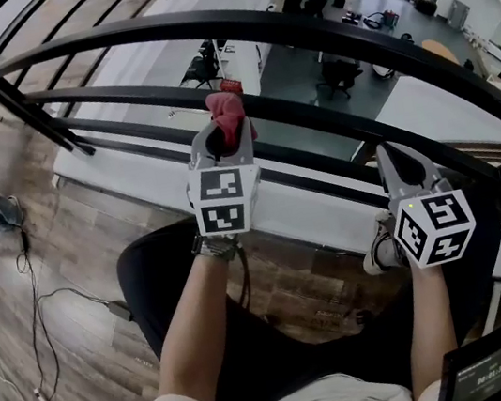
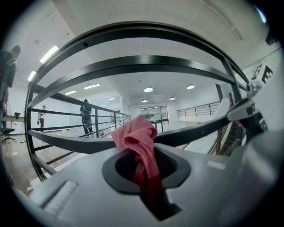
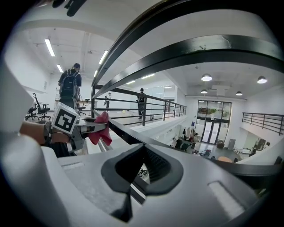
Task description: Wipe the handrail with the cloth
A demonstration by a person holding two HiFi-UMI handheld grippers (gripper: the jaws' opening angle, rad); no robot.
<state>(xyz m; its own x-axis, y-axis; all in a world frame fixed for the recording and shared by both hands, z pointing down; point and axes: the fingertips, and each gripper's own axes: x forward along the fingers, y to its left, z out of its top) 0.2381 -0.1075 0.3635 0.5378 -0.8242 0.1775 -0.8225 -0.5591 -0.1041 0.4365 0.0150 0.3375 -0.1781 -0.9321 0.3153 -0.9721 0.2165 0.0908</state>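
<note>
The left gripper [image 1: 223, 134] jaws clamp the red cloth [image 1: 227, 110] near the handrail [image 1: 318, 37]; the right gripper [image 1: 393, 159] jaws are closed.

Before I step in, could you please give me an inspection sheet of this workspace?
Surface: black handrail made of several curved bars.
Job's things: red cloth, bunched, at a middle bar; contact unclear.
Clutter: nothing seen on the bars.
Grippers: left gripper shut on the cloth; right gripper shut, empty, near the bars.
Cables: thin cable trailing over the wooden floor at left.
Surroundings: open hall below with office chairs; a person standing far along the walkway.
</note>
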